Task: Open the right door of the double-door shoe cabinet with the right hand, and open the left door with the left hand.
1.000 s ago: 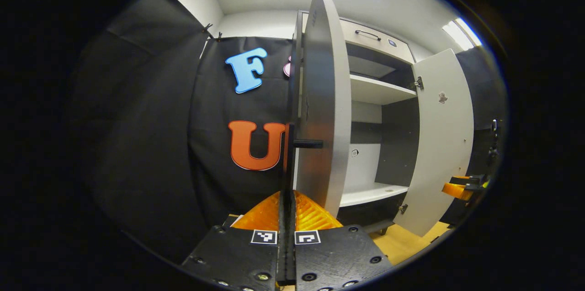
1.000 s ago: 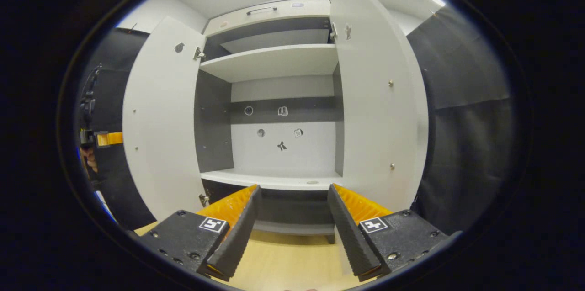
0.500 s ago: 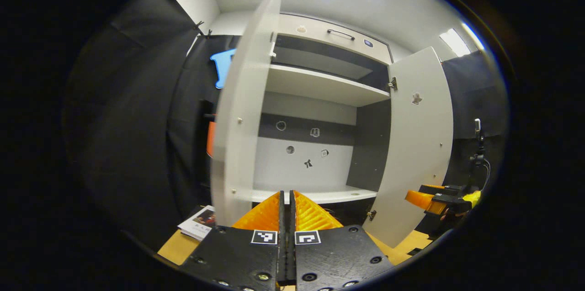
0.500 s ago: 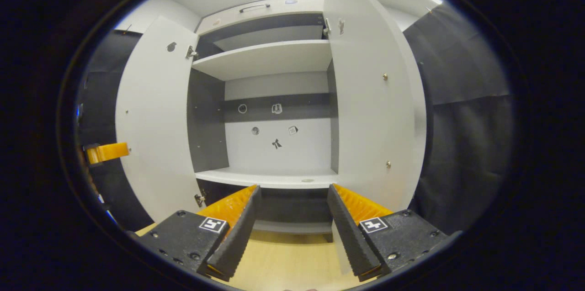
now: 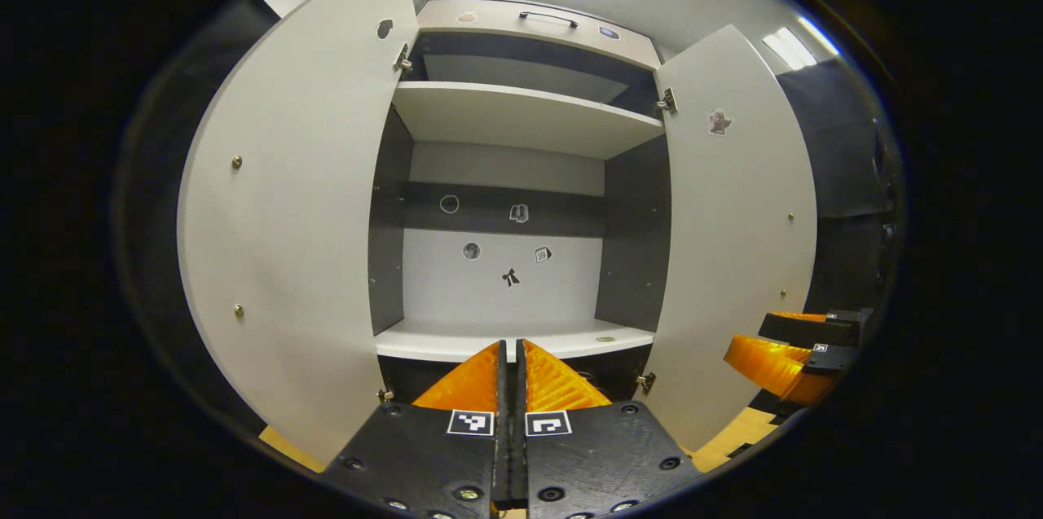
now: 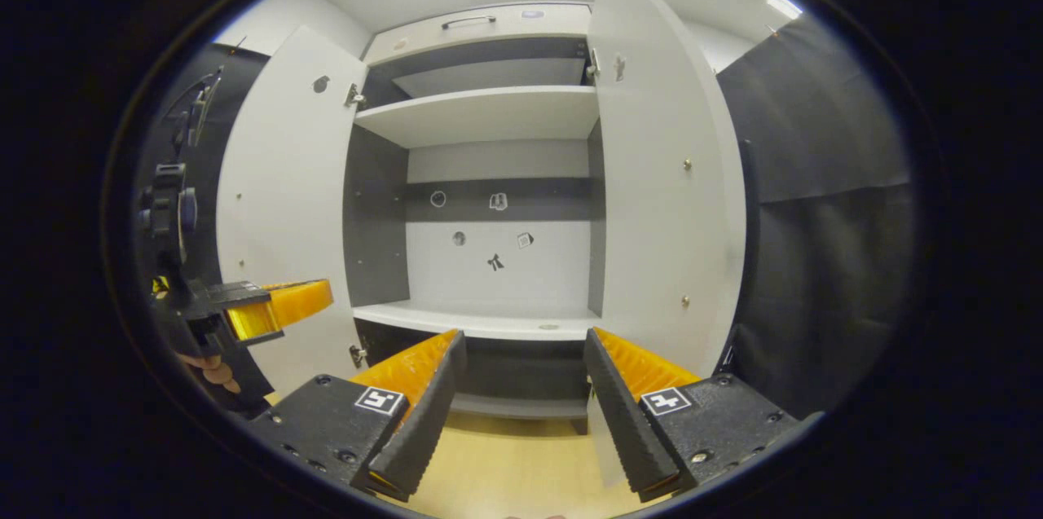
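Left door (image 5: 285, 201) swung from edge-on a second ago to wide open, matching right door (image 6: 660, 193); shoe cabinet (image 5: 521, 116) interior exposed, so task judged complete. Flat matte white panels, dark grey side walls, small metal hinges. Left tongs (image 5: 512, 372) pressed together, pinching nothing; right tongs (image 6: 521, 389) spread, empty.

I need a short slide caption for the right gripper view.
Right gripper open before the shoe cabinet, left door and right door both open.
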A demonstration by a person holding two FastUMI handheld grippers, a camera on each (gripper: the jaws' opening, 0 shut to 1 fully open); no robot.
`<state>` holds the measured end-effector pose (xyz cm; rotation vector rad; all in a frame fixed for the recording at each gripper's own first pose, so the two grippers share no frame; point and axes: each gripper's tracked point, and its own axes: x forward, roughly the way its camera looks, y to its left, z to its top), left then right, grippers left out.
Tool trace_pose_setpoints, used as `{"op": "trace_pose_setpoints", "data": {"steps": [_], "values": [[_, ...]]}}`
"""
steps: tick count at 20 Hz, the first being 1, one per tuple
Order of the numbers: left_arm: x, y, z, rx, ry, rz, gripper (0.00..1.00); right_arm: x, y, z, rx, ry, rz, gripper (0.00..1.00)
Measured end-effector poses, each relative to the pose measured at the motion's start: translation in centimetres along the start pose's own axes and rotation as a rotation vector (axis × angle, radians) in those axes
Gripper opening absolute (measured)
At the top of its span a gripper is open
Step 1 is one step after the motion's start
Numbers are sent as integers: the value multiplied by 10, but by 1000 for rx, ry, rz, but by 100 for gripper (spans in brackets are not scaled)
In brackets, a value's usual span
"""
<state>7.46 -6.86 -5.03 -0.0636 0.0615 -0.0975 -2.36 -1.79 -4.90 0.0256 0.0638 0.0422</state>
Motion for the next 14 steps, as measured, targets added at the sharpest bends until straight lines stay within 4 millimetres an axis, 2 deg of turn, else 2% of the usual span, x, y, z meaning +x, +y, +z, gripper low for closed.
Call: {"op": "trace_pose_setpoints", "data": {"steps": [2,3,4,6,7,8,9,11,14], "values": [[0,1,4,-6,-19,16,0,1,-2,-1,6,0,-5,91],[1,0,8,-7,-33,13,5,2,-2,-2,10,1,-4,91],[0,2,10,-1,-41,19,30,2,-2,-2,13,2,-4,91],[1,3,9,15,-37,20,42,5,-1,-2,17,1,-1,91],[1,3,6,16,-24,22,51,6,0,-1,19,-3,0,91],[1,3,5,13,-18,24,86,7,0,0,20,-6,0,91],[2,3,4,4,-16,20,80,8,1,1,19,-10,2,91],[3,3,0,-14,0,15,82,9,1,4,12,-23,-3,91],[4,15,-2,-25,5,49,83,11,3,6,6,-35,-4,91]]}}
